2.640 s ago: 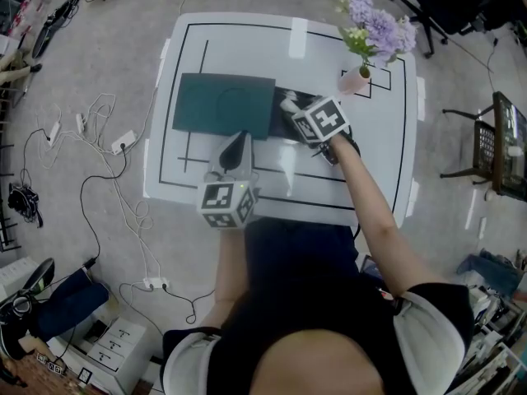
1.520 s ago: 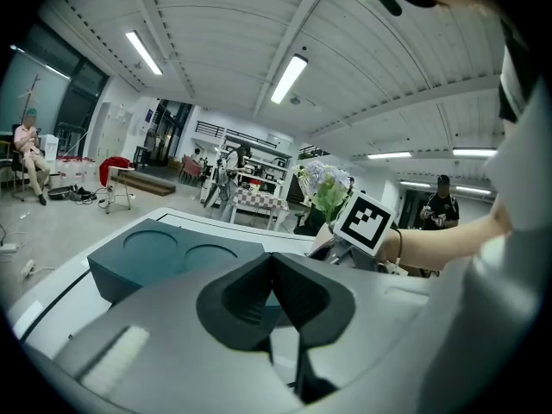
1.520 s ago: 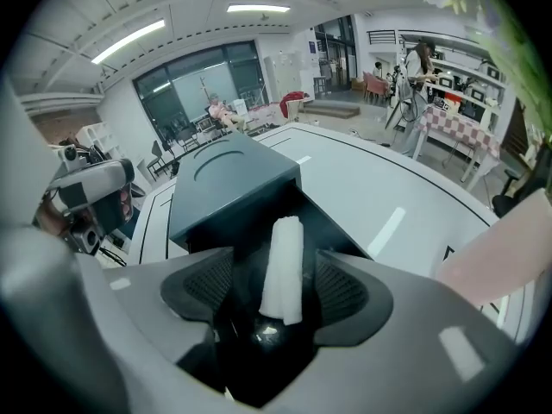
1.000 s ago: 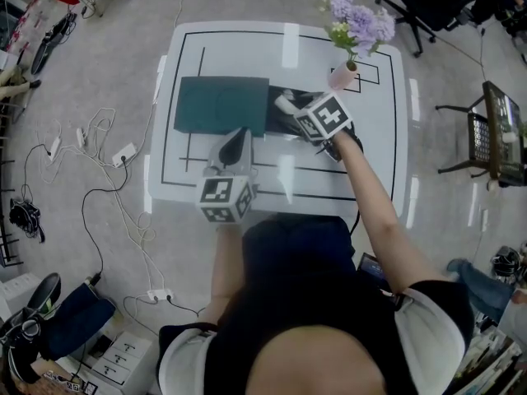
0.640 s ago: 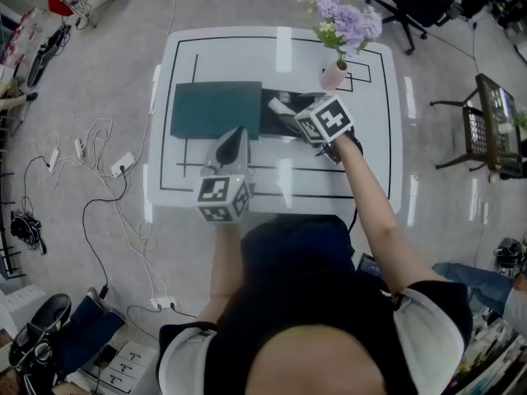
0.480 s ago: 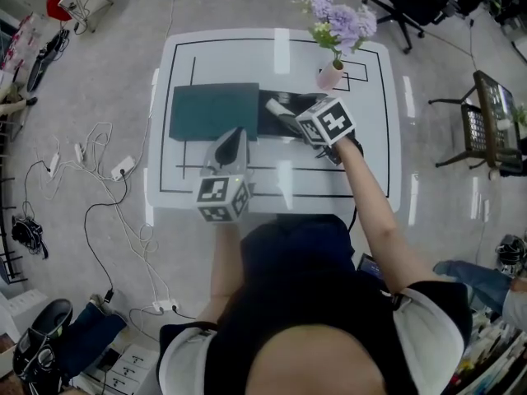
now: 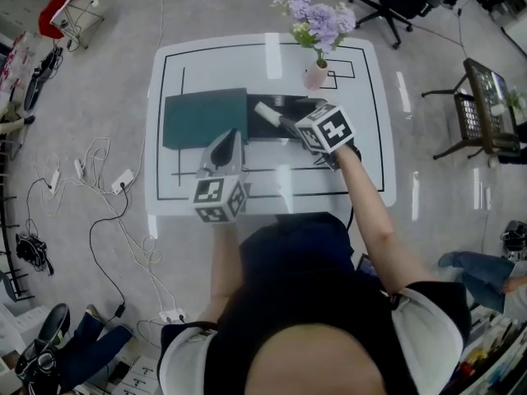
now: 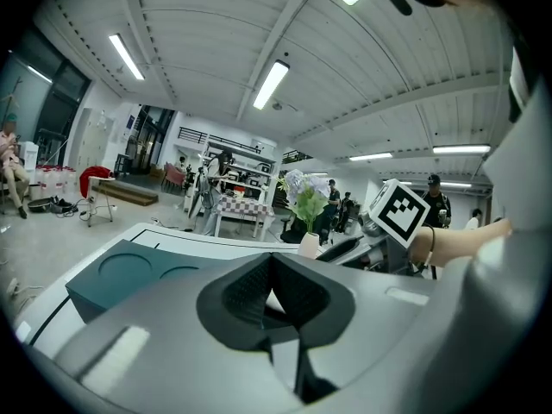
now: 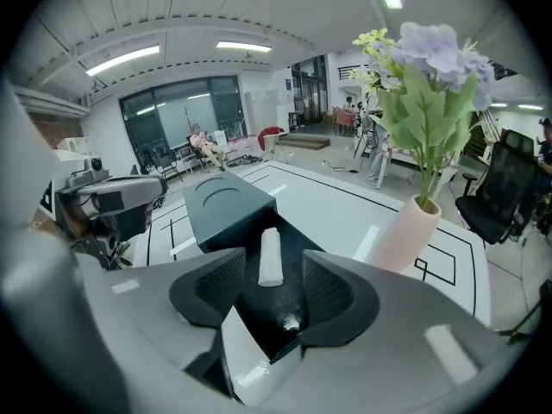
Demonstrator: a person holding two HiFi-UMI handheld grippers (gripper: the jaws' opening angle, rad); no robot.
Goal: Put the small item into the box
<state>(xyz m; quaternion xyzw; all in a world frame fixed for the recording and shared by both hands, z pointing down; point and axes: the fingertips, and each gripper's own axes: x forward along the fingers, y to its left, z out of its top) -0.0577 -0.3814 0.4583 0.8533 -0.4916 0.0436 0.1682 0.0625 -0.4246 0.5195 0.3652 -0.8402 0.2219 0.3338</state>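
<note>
Small item (image 9: pixel 271 257), a white roll, is seen lying in the open black tray (image 9: pixel 263 322) of the dark green box (image 7: pixel 204 118), on the far part of the white table (image 7: pixel 362 163). The right gripper (image 9: pixel 269 290) is held over the tray, fingers moderately apart and just been closing, with nothing pinched. The left gripper (image 8: pixel 274 296) is parked nearer, fingers practically together, empty. A flower vase (image 7: pixel 316 76) is stood just right of the box.

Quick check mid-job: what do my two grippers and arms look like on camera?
Both the left gripper and right gripper have grey shells with dark ribbed pads. Each carries a white cube with black square markers. Short white sleeves, dark top.
</note>
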